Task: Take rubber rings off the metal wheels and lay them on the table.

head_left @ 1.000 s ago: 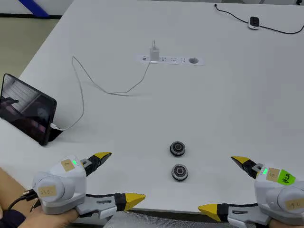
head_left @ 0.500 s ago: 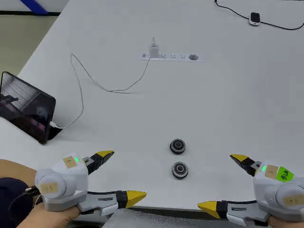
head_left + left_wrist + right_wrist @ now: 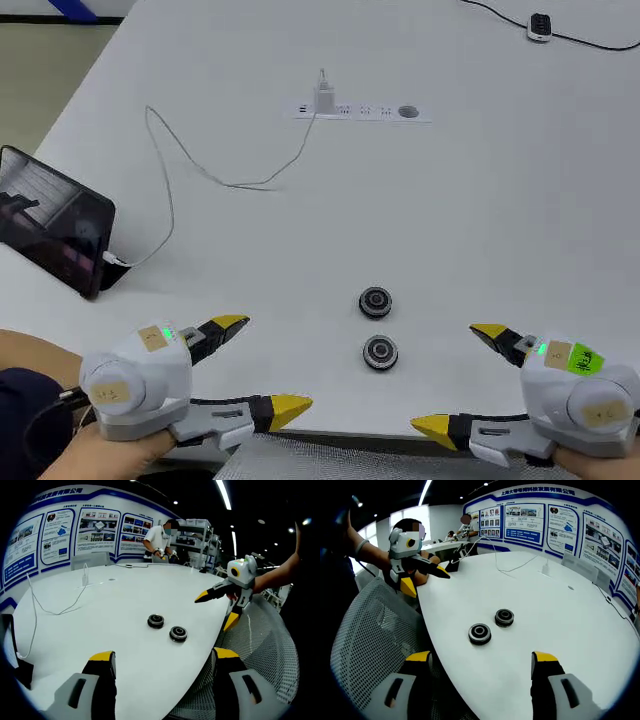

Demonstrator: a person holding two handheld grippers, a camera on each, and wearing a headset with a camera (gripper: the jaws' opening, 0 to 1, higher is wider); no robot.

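Where posters hang beyond, wheels sit on white table.

White table; upper wheel and lower wheel black with silver centres; left gripper and right gripper grey, yellow-tipped; tablet black, left edge.

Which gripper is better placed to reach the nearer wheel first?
Probably the right gripper: both stand open at the table edge, but the nearer wheel lies closer to it than to the left gripper, and sits almost centred ahead of its jaws in the right gripper view.
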